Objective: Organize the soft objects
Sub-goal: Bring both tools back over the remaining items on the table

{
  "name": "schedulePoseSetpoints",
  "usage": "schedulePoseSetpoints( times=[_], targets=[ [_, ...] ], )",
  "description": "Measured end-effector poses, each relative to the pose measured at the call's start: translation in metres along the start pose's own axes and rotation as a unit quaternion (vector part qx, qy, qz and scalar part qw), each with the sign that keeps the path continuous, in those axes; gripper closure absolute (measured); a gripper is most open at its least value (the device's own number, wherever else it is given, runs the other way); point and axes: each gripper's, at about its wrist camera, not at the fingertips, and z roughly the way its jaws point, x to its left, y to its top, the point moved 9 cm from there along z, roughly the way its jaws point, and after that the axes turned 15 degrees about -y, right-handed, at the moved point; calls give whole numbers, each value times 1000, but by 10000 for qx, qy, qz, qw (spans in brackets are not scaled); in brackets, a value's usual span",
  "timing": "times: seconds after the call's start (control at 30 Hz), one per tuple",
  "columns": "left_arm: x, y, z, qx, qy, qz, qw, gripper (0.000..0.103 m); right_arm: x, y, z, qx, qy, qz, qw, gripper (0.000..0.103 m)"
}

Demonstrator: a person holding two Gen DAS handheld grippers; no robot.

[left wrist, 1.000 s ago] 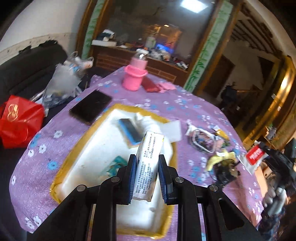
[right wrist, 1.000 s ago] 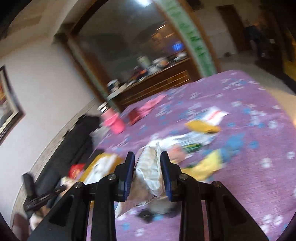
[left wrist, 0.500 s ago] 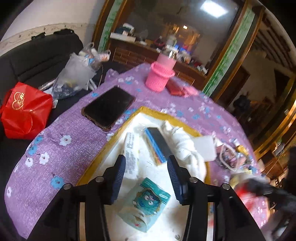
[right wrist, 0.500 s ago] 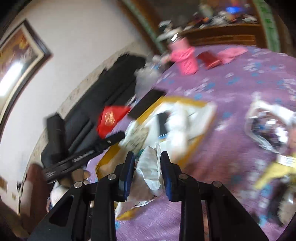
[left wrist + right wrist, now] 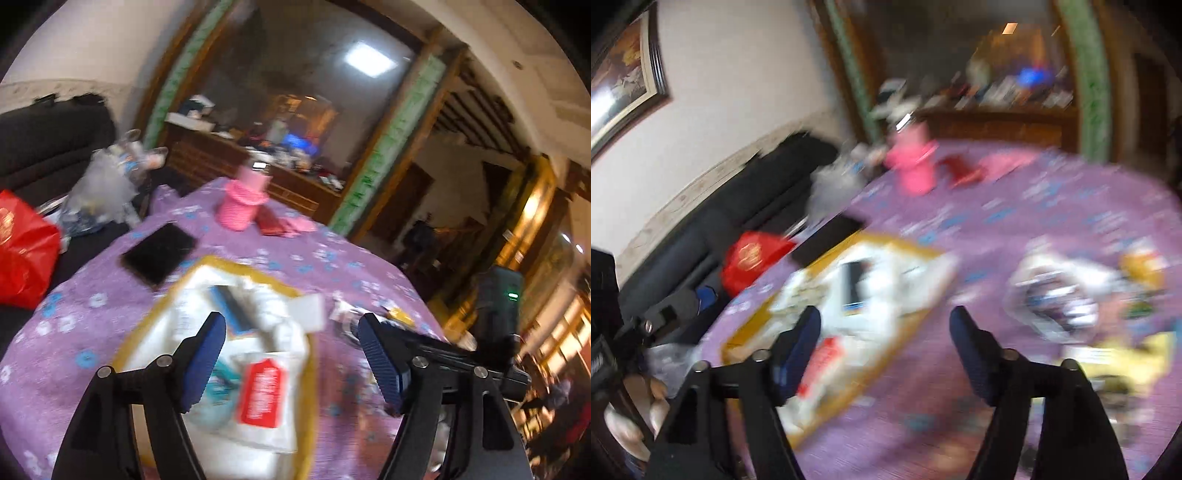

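Red-label packet (image 5: 260, 396) dropped in tray (image 5: 157, 321), phone (image 5: 159, 253) beside

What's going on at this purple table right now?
A person with a gripper in each hand is gathering soft packets into a white tray with a yellow rim on the flowered tablecloth. Both the left gripper and the right gripper have just been opening and hold nothing. A red-and-white packet lies in the tray near a teal packet. More wrappers wait on the cloth outside the tray.
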Motion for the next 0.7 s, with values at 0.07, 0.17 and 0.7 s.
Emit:
schedulePoseSetpoints(
  times=[0.07, 0.17, 0.7],
  targets=[
    [-23, -3, 15, 99, -222, 214, 9995, 22, -33, -2, -24, -259, -411, 23, 9988, 28],
    [-52, -13, 39, 284, -343, 467, 9979, 22, -82, -9, -52, -493, -765, 382, 9951, 22],
    [-163, -105, 130, 1900, -1072, 980, 9710, 12, -271, -58, -97, -714, -1672, 2129, 9600, 10]
  ],
)
